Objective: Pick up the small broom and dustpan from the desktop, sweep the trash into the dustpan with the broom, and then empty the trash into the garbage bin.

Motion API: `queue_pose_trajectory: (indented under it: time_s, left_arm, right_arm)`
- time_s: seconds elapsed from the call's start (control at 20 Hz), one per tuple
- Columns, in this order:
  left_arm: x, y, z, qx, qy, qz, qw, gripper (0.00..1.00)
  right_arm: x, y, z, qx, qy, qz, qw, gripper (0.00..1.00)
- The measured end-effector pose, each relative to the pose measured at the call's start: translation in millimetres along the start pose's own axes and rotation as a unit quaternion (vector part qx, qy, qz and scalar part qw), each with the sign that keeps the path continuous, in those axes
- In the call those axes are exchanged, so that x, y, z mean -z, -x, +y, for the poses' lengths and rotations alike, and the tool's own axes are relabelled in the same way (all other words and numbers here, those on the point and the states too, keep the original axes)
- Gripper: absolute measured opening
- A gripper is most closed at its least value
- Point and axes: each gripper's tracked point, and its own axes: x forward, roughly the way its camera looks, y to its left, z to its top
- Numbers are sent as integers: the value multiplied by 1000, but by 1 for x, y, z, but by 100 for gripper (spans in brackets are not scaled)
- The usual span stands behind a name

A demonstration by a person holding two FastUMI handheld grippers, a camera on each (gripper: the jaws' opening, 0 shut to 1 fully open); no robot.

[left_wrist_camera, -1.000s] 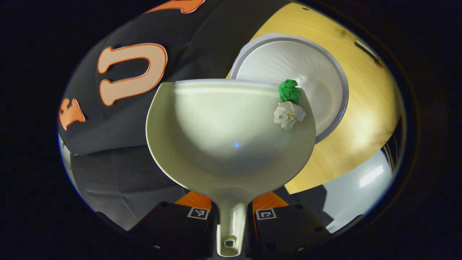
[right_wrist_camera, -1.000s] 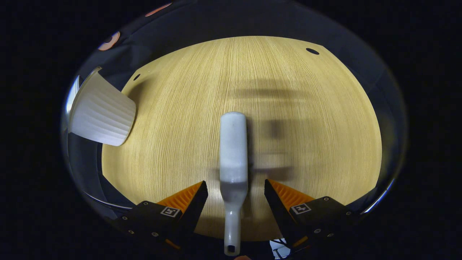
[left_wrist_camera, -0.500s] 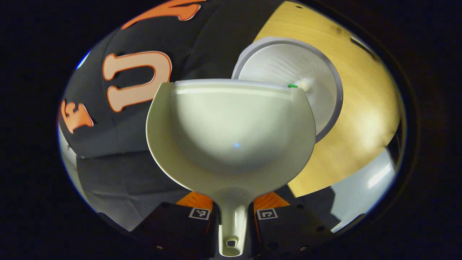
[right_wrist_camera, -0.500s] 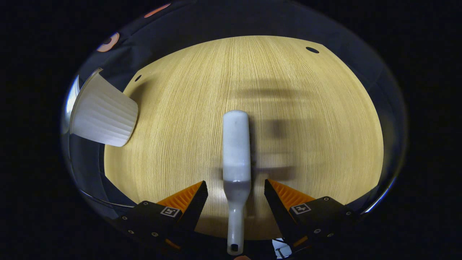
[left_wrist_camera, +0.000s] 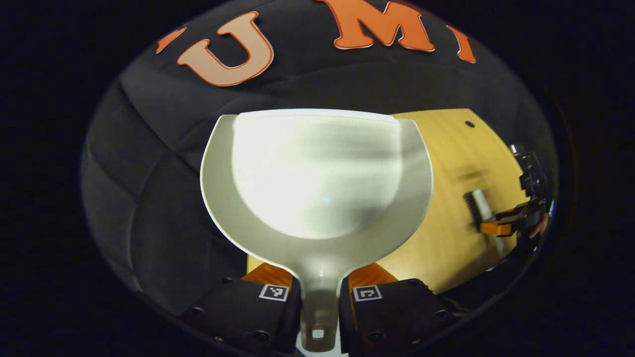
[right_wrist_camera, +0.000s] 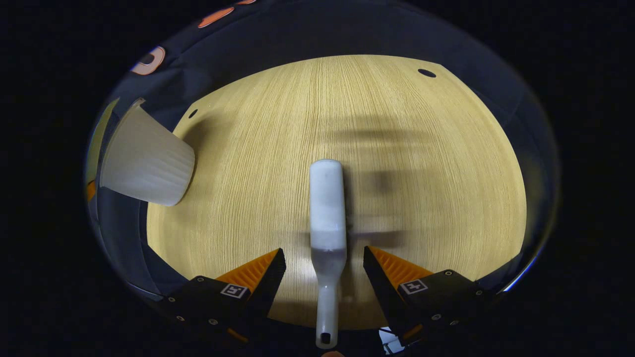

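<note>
wooden desktop (right_wrist_camera: 421,173) bare around broom (right_wrist_camera: 327,208); right hand-held gripper (right_wrist_camera: 325,265) spread, left hand-held gripper (left_wrist_camera: 320,297) pinching dustpan (left_wrist_camera: 317,178).

A pale cream dustpan (left_wrist_camera: 317,183), white broom (right_wrist_camera: 327,208), white ribbed bin (right_wrist_camera: 146,161), light wood-grain desktop (right_wrist_camera: 421,148).

A black cloth wall (left_wrist_camera: 149,163) hangs behind, creased and sagging in soft folds; it closes off the far side of the booth. In front of it stands a light wooden desktop (right_wrist_camera: 307,124), its fine grain running from near to far; small dark round holes (right_wrist_camera: 426,73) sit near its far corners. Light falls from above, bright on the wood nearest me; blurred grey shadows (right_wrist_camera: 382,134) lie in bands across the middle of the board.
</note>
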Motion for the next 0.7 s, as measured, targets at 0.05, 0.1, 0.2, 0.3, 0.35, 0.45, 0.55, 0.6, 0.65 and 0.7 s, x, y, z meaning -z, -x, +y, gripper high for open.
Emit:
queue_pose_trajectory:
  time_s: [0.05, 0.1, 0.2, 0.3, 0.35, 0.45, 0.55, 0.6, 0.65, 0.7]
  left_arm:
    - [-7, -1, -24, 30, 3, -12, 999, 33]
    - [-14, -6, -48, 58, 1, -26, 998, 33]
    - [-18, -19, -87, 94, -7, -36, 995, 33]
    - [-11, -31, -125, 129, -8, -31, 991, 33]
    - [3, -33, -147, 144, -6, -25, 989, 33]
    - [13, -55, -172, 148, -4, -4, 989, 33]
    - [31, -79, -194, 149, 4, 28, 988, 33]
    - [39, -89, -202, 154, 17, 45, 987, 33]
    - [51, -100, -209, 160, 37, 61, 985, 33]
    - [63, -111, -214, 159, 54, 78, 983, 33]
  right_arm:
    - [-1, 1, -1, 2, 3, -2, 1000, 95]
    - [-1, 2, -1, 4, 6, -5, 1000, 95]
    - [0, 2, -5, 9, 10, -7, 1000, 95]
    - [2, 3, -5, 9, 13, -9, 1000, 95]
    - [3, 4, -5, 7, 14, -9, 1000, 95]
    - [10, 2, -5, 5, 12, 2, 1000, 95]
    - [12, 2, -7, 6, 13, 5, 1000, 95]
    - [11, 2, -8, 6, 14, 3, 1000, 95]
    - [11, 3, -9, 7, 14, 1, 1000, 95]
    - [10, 3, -11, 8, 12, 1, 1000, 95]
